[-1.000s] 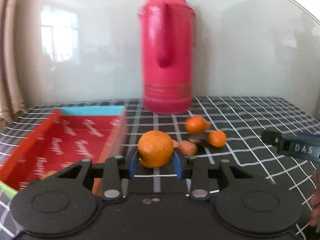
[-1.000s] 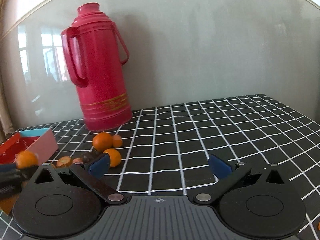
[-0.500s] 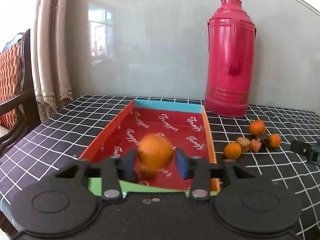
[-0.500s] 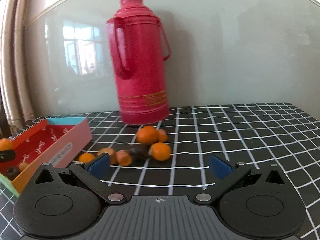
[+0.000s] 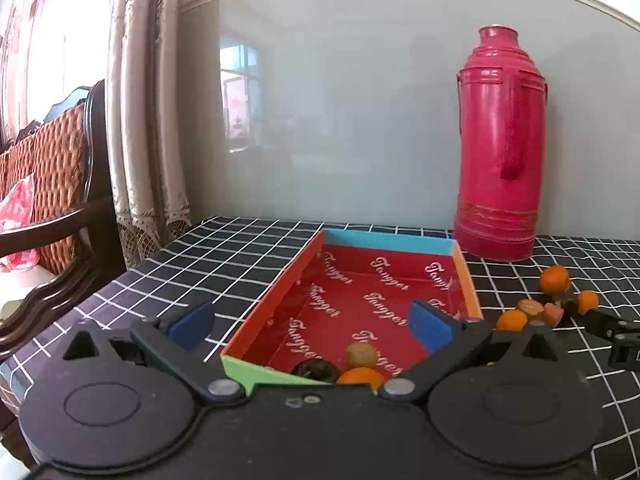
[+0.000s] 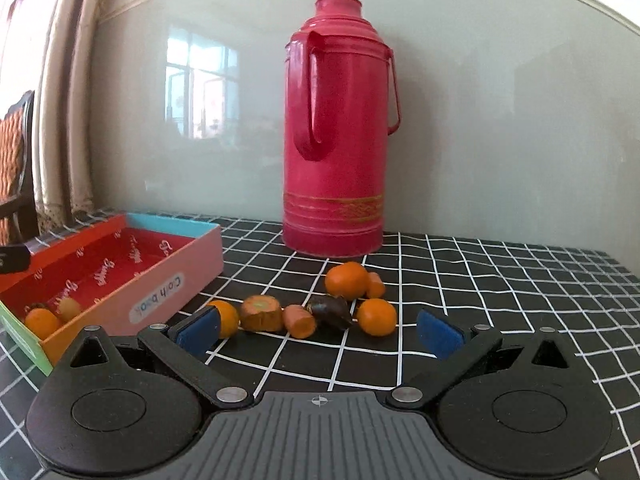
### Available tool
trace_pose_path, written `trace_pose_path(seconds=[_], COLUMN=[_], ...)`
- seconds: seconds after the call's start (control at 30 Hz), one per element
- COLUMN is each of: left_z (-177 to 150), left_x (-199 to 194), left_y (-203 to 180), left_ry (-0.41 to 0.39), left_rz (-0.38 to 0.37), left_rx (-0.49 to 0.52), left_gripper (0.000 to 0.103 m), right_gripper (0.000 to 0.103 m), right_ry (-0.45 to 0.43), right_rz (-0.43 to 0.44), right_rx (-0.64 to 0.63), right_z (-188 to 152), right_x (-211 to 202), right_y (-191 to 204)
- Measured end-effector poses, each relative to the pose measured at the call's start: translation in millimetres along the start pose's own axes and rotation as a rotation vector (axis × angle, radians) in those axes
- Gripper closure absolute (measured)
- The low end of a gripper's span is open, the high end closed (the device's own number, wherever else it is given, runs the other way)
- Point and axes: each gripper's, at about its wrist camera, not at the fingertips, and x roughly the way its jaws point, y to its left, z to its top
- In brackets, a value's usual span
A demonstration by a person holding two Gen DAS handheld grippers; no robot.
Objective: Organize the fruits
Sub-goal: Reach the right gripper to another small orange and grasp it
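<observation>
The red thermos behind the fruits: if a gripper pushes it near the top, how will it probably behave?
The red thermos is tall over a narrow base, so a high push would probably tip it rather than slide it. Its glossy shell looks hard and likely slippery. It stands just behind the loose fruits, so a fall toward the camera could scatter them.
</observation>
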Motion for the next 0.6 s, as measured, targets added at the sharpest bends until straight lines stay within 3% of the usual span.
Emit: trace_pose_path(seconds=[0.4, 0.5, 0.6], left_z=[-8, -8, -10], left_x=[5, 6, 6], left_y=[17, 24, 33], left_ry=[0.033, 0.033, 0.038], left_rz=[0.021, 0.035, 0.050], left_rx=[0.002, 0.000, -0.010], left_gripper=[0.006, 0.006, 0.006], right_gripper=[0.001, 0.026, 0.028], right_ry=[0.033, 0.068, 0.093], right_rz=[0.126, 0.151, 0.167], right_rx=[-0.039, -0.050, -0.056], right_z=[7, 10, 10], right_x=[17, 27, 39], right_y=[20, 29, 38])
